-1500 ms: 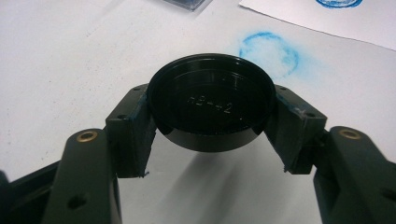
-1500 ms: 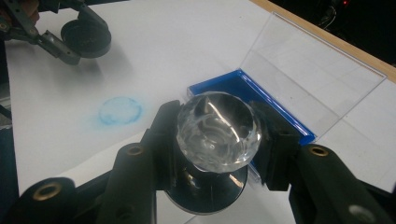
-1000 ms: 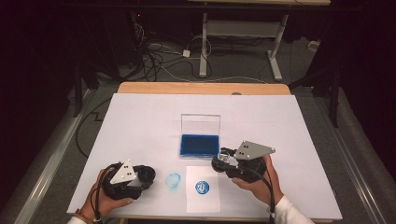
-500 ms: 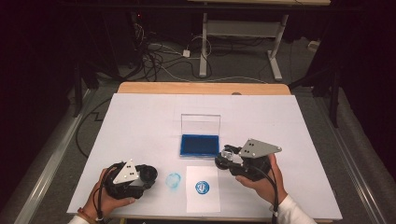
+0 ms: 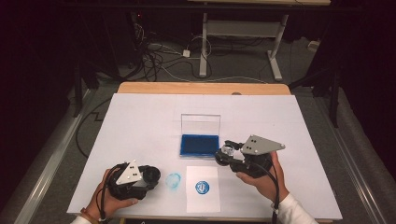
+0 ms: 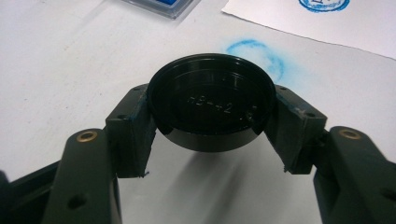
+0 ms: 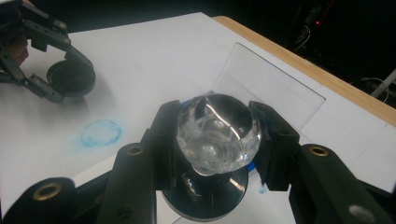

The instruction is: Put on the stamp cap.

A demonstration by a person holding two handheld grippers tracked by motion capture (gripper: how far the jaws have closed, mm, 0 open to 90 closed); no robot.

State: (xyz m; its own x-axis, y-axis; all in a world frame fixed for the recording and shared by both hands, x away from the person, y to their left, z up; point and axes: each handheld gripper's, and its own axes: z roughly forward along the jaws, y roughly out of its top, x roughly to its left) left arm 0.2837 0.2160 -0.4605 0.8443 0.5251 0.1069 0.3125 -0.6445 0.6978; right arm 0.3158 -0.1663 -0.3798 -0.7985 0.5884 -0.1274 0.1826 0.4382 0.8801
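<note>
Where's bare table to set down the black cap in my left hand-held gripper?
Bare white table lies beyond the left hand-held gripper, left of the open ink pad. The far strip behind the pad is bare too. It is crowded near you: the blue smudge, the stamped paper and the right hand-held gripper with its stamp.

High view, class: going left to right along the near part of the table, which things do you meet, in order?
Left gripper holding a black cap → faint blue ring smudge → white paper with a blue stamp mark → right gripper holding a clear-knobbed stamp.
</note>
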